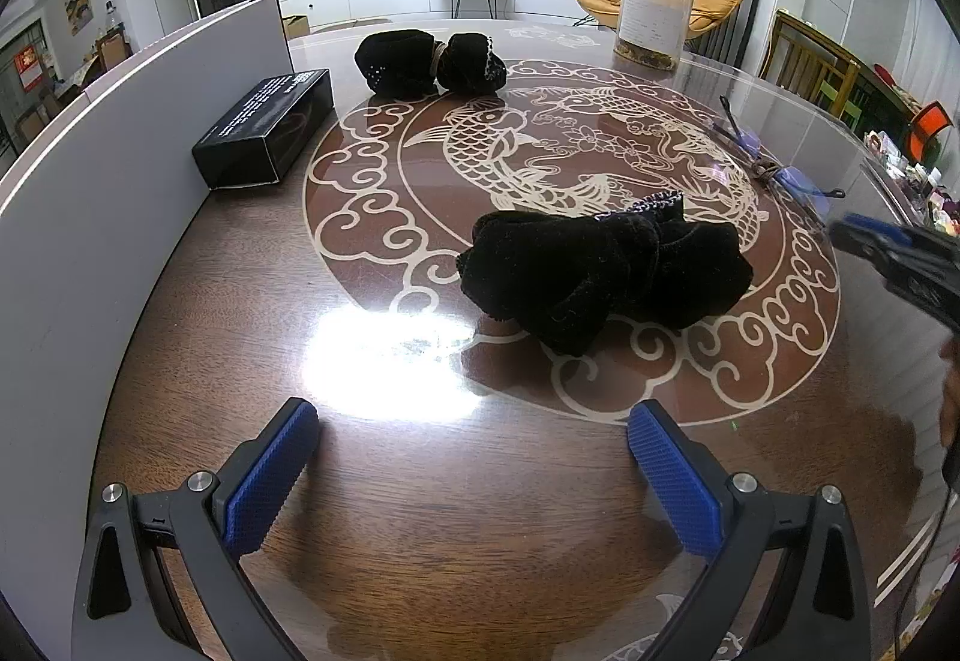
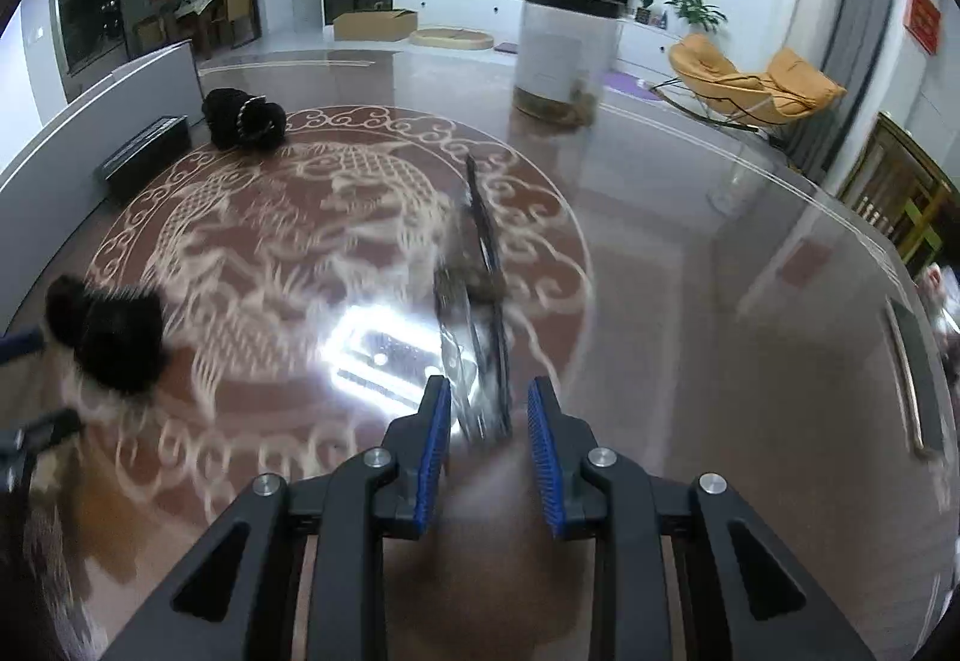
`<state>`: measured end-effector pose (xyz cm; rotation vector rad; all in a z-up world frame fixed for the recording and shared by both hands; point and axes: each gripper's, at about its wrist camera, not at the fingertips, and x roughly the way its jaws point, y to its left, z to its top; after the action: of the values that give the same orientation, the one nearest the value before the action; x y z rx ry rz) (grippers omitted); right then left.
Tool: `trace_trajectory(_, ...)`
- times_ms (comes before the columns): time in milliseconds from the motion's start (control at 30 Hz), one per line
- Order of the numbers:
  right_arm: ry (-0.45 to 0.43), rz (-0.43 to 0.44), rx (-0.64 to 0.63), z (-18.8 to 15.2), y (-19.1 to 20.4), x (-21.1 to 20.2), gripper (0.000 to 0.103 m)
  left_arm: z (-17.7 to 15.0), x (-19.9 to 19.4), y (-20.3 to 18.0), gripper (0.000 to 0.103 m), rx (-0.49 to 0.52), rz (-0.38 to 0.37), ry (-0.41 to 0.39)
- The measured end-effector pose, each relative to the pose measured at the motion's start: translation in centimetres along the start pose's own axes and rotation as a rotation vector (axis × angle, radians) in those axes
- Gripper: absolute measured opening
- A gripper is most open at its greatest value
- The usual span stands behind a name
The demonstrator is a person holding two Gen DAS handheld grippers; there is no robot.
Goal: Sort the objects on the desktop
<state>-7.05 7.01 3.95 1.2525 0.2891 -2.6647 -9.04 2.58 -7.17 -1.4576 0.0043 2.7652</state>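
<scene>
A rolled black sock bundle lies on the fish-patterned table, ahead of my left gripper, which hangs open over bare wood with nothing between its fingers. A second black bundle sits at the far side, and a black box lies at the left. Folded glasses lie on the table in the blurred right wrist view, their near end reaching in between the tips of my right gripper. Its jaws stand narrow and the pads do not press on the glasses. From the left wrist, the right gripper comes in at the right edge, beside the glasses.
A grey partition walls the table's left side. A clear jar with a black lid stands at the far edge. Chairs and cluttered shelves lie beyond the right rim. A bright lamp glare sits on the wood.
</scene>
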Motion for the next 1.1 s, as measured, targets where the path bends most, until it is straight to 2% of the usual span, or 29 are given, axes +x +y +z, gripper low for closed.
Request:
trace_trajectory(100, -0.023, -0.007, 0.009, -0.7, -0.2, -1.3, 0.029, 0.0, 0.0, 0.0, 0.103, 0.000, 0.000, 0.000)
trace_trajectory(133, -0.028, -0.005, 0.021, -0.9, -0.4, -1.8, 0.035, 0.0, 0.0, 0.0, 0.103, 0.000, 0.000, 0.000)
trace_trajectory(167, -0.031, -0.006, 0.032, -0.7, -0.6, -2.0, 0.053, 0.0, 0.0, 0.0, 0.103, 0.000, 0.000, 0.000)
trace_trajectory(200, -0.040, -0.010, 0.047, -0.7, -0.8, -2.3, 0.063, 0.0, 0.0, 0.0, 0.103, 0.000, 0.000, 0.000)
trace_trajectory(233, -0.059, -0.020, 0.067, -0.8, -1.1, -2.8, 0.079, 0.0, 0.0, 0.0, 0.103, 0.000, 0.000, 0.000)
trace_trajectory(267, -0.070, -0.028, 0.073, -1.0, -1.1, -3.0, 0.085, 0.0, 0.0, 0.0, 0.103, 0.000, 0.000, 0.000)
trace_trajectory(400, -0.103, -0.030, 0.092, -1.2, -1.5, -4.1, 0.090, 0.1, 0.0, 0.0, 0.103, -0.001, 0.001, 0.000)
trace_trajectory(700, -0.032, 0.004, 0.112, -4.8, -1.5, -4.6, 0.091, 0.0, 0.0, 0.0, 0.103, -0.001, 0.000, 0.000)
trace_trajectory(800, -0.013, 0.041, 0.115, -5.4, -1.0, -4.5, 0.091, -0.2, -0.2, 0.3, 0.103, 0.012, -0.031, 0.001)
trace_trajectory(933, 0.003, 0.115, 0.074, -5.0, 1.4, -4.2, 0.091, -1.2, -0.9, 0.8, 0.103, 0.074, -0.062, 0.012)
trace_trajectory(1100, 0.015, 0.148, -0.041, -3.2, 6.0, -2.8, 0.091, -2.2, -2.5, 2.4, 0.103, 0.064, -0.102, 0.015)
